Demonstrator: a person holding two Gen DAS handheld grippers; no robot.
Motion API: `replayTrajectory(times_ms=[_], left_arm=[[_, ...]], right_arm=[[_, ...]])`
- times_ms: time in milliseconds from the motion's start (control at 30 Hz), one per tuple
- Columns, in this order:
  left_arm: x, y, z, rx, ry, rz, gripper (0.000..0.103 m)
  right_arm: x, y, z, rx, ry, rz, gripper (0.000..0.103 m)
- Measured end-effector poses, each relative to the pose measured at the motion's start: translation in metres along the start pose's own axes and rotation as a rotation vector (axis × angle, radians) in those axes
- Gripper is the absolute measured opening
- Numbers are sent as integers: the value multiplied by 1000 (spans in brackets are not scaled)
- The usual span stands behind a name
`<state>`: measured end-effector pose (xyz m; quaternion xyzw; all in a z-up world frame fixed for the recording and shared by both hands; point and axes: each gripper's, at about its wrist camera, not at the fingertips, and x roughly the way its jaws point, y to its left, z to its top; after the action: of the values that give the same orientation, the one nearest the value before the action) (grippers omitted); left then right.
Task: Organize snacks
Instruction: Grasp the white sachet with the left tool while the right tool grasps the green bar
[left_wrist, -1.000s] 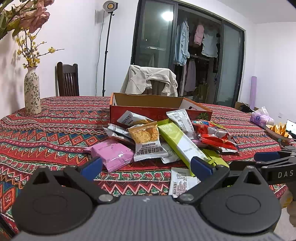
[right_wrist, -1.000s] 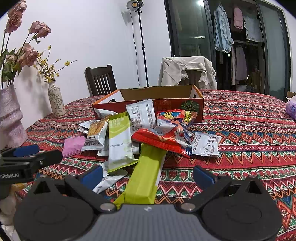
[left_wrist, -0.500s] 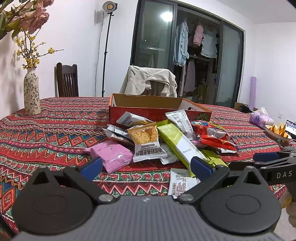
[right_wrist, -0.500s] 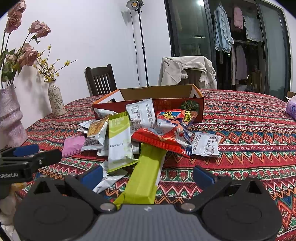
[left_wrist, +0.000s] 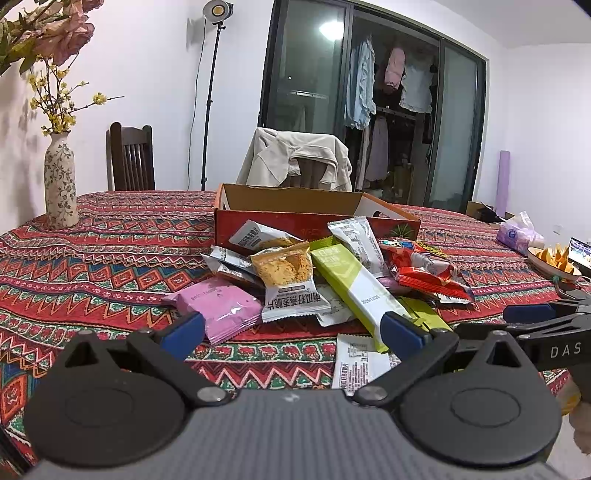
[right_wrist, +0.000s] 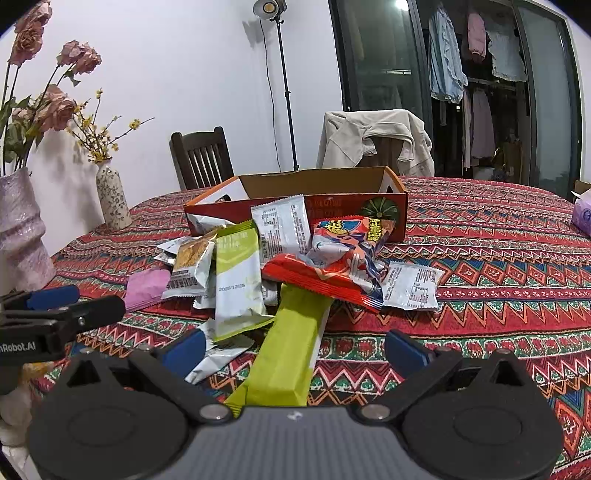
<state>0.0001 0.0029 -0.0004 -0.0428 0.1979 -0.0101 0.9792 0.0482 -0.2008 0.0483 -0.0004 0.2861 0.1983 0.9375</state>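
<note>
A heap of snack packets lies on the patterned tablecloth in front of an open red cardboard box (left_wrist: 295, 221) (right_wrist: 332, 206). In the heap I see a pink packet (left_wrist: 218, 310) (right_wrist: 146, 286), an orange cracker packet (left_wrist: 288, 280), a long green-and-white bar (left_wrist: 354, 288) (right_wrist: 236, 280), a red packet (left_wrist: 424, 269) (right_wrist: 332, 273) and a solid green bar (right_wrist: 291, 347). My left gripper (left_wrist: 291, 332) is open at the near edge of the heap, holding nothing. My right gripper (right_wrist: 295, 350) is open too, with the green bar lying on the table between its fingers.
A patterned vase (left_wrist: 60, 181) (right_wrist: 112, 199) stands at the table's left, a larger pale vase (right_wrist: 20, 229) nearer. A tissue pack (left_wrist: 517, 232) and a small dish (left_wrist: 552, 262) sit at the right. Chairs stand behind the table.
Both grippers have stayed open and almost still; the left wrist view has shifted very slightly. No packet has moved.
</note>
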Motion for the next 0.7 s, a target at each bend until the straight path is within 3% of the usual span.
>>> replayTrajectory(times_ms=[200, 700], left_arm=[[4, -4, 0, 5, 26, -6, 103], [43, -42, -3, 65, 200, -35, 103]], right_arm=[[1, -4, -3, -2, -1, -7, 103], [9, -25, -4, -53, 35, -57, 103]])
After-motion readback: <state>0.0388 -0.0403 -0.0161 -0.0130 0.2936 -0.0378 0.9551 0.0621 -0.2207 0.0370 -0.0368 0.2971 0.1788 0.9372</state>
